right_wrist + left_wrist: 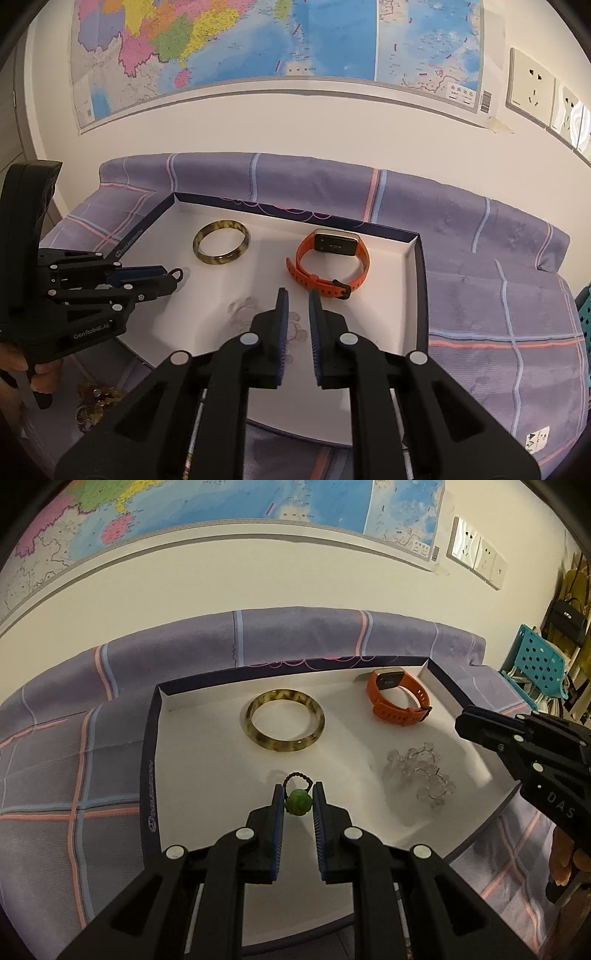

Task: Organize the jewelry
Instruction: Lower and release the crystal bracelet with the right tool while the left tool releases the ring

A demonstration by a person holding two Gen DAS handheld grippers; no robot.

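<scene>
The left gripper (298, 800) has its jaws pinching a small green bead (297, 802) that carries a loop of dark braided cord (295, 778). The bead sits squarely between the blue pads, just above the white floor of the box near its left wall. It looks light and hard, round enough to roll or squirt out of a loose pinch, so a hold across its widest part is the safest one; the cord is limp and would give no control on its own.

The right gripper (298, 306) has its jaws nearly pressed together with nothing visibly between them, hovering over the clear bead bracelet (419, 775) near the front right of the box. That bracelet is a slack string of glassy beads — likely slippery, floppy, and prone to sagging or slithering if pinched on one bead only. Taking a bunched section of several beads would probably hold better.

Further back, the mottled amber bangle (284, 720) lies flat toward the rear left of the box. It looks rigid, smooth and brittle; a grip across the band at one point of the rim seems right, and it should be set down gently. Toward the rear right corner the orange watch (399, 699) rests on its buckled strap — rubbery, grippy, springy, so the strap is the easy place to take it.

The shallow box (149, 768) rests on a checked purple cloth (55, 768) covering the tabletop.
</scene>
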